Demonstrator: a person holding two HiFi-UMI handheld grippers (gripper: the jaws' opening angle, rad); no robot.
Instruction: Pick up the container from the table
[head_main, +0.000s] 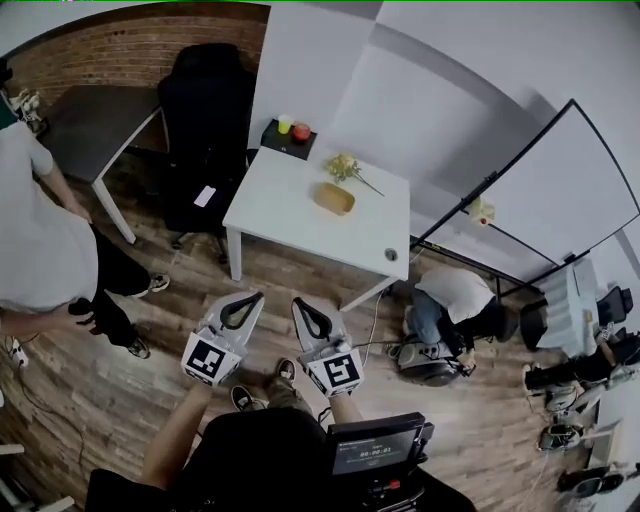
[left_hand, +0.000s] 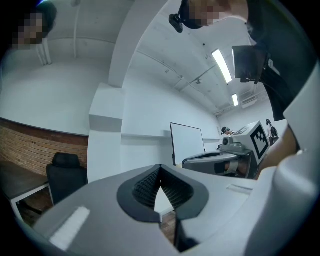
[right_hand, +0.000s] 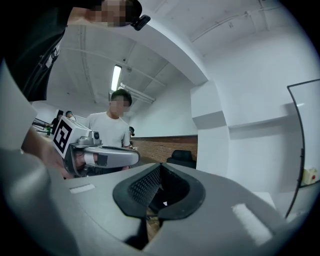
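Grippers are held level over the wood floor (head_main: 120, 370), side by side, short of the near edge of the white table (head_main: 290, 215). The left gripper (head_main: 249, 301) has its two jaws brought together at the tips, with only the dark oval gap of the ribbed pads behind them and nothing in it. The right gripper (head_main: 301, 306) is the same: tips meeting, nothing between them.

The container (head_main: 334, 198), a shallow tan-yellow one, lies on the table around the middle, somewhat nearer the far edge, well apart from both grippers. Just beyond it toward the far edge lies a small bunch of pale yellow flowers (head_main: 344, 166), its stem running toward the right edge. At the far left corner sits a black tray (head_main: 275, 142) carrying a yellow cup (head_main: 284, 124) and a red-orange thing (head_main: 302, 131) side by side. A small round grey item (head_main: 390, 254) lies near the near right corner.

A black office chair (head_main: 205, 110) stands beside the table's left edge. One person in a white shirt (head_main: 35, 240) stands at the left; another (head_main: 455, 295) crouches on the floor past the table's near right corner.
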